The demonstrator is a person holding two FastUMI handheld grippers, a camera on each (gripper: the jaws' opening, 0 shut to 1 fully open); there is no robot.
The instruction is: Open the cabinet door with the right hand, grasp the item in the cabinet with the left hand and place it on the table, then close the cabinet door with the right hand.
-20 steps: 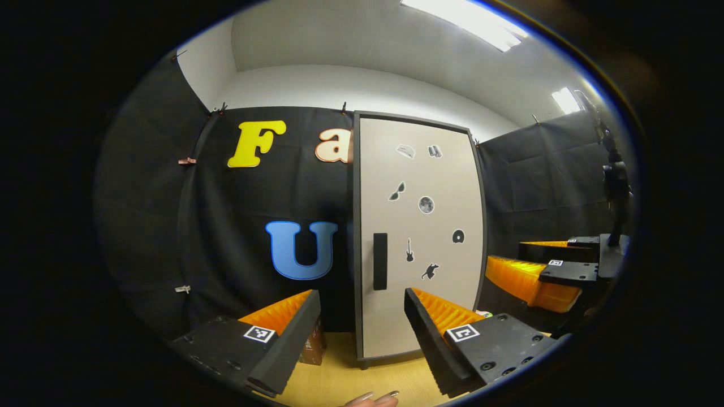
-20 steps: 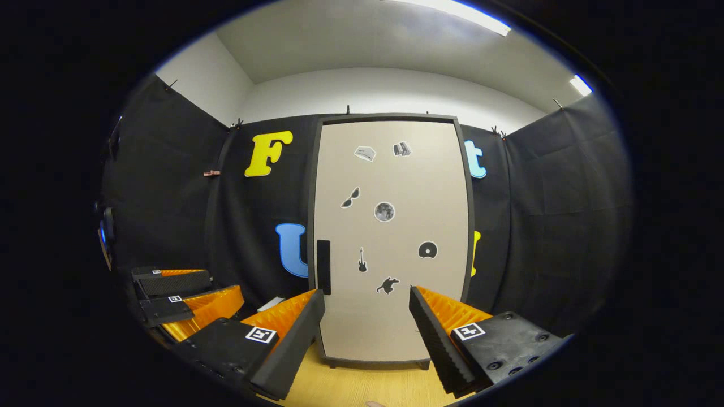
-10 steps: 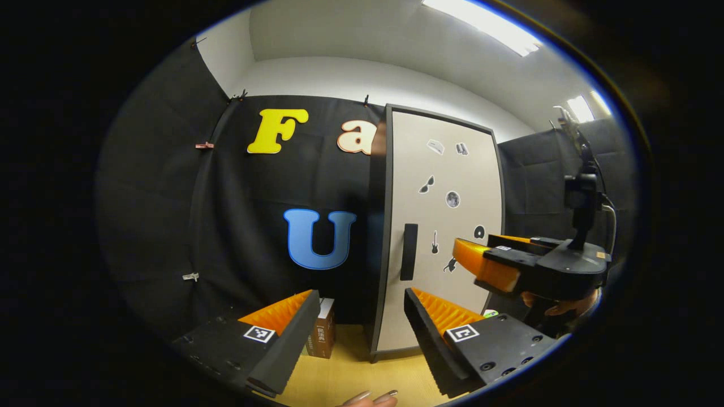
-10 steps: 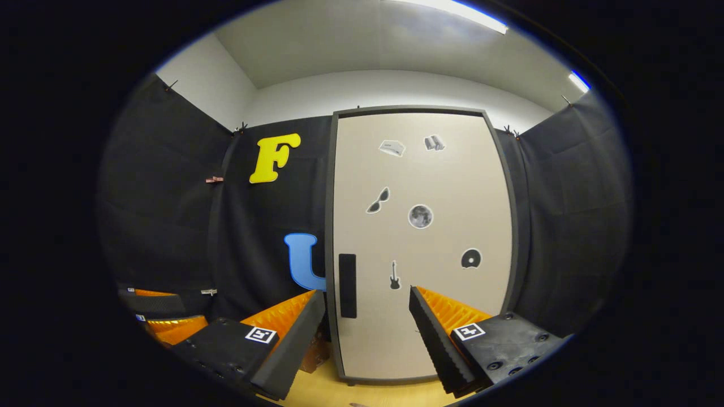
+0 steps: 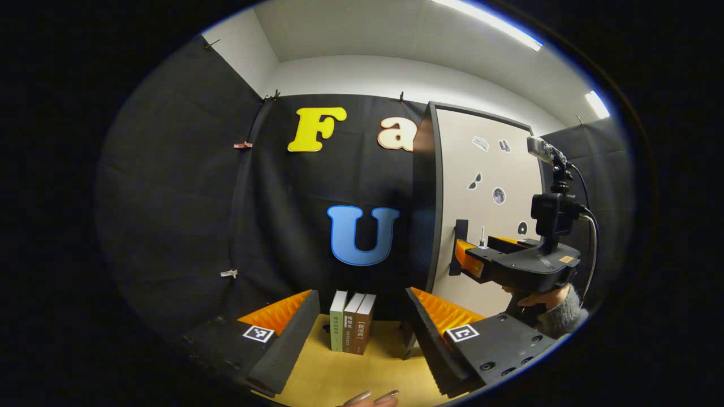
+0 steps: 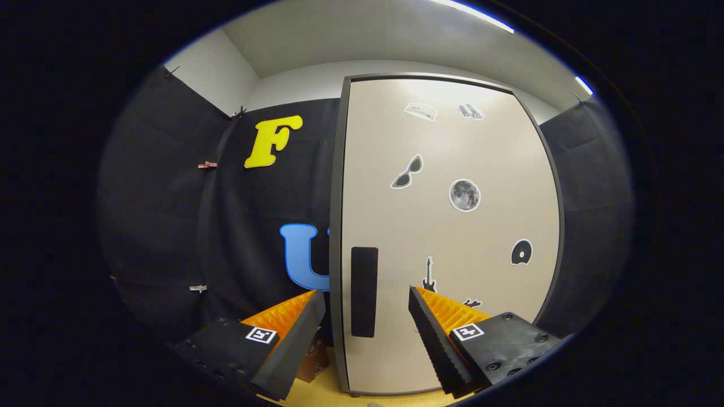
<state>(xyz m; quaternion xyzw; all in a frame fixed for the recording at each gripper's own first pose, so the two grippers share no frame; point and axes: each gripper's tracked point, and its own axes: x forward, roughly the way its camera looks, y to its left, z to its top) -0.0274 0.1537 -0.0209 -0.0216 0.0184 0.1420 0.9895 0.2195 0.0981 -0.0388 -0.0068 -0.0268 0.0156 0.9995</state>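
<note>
1. Booth walls are black cloth, with a pale wooden table (image 5: 339,379) underneath; the cabinet stands on it at the back.
2. Cabinet door (image 6: 452,226) looks flush in its frame and stuck with small stickers. Whatever item is inside is hidden behind it, so I can't say what it is.
3. Door handle (image 6: 364,291), a dark vertical bar near the door's left edge, is the target. In the right gripper view it sits between the two fingers, ahead of the tips and not touched.
4. Right gripper (image 6: 365,322): jaws spread wide, holding nothing. In the left gripper view it is at the door with its fingertips right by the handle; I can't tell contact from that angle.
5. Step in hand, as I read it: step one, reaching for the handle. Door not pulled yet.
6. Next move calls for lining the fingers up either side of the bar, pinching it, then pulling in an arc about the hinge side. I'd guess the hinges are on the right edge.
7. Left gripper (image 5: 362,333): jaws also spread wide, nothing held, hanging over the table off to the cabinet's left.
8. Three books (image 5: 352,322) stand upright on the table beside the cabinet, dead ahead of the left gripper. Not the task item, since they're outside.
</note>
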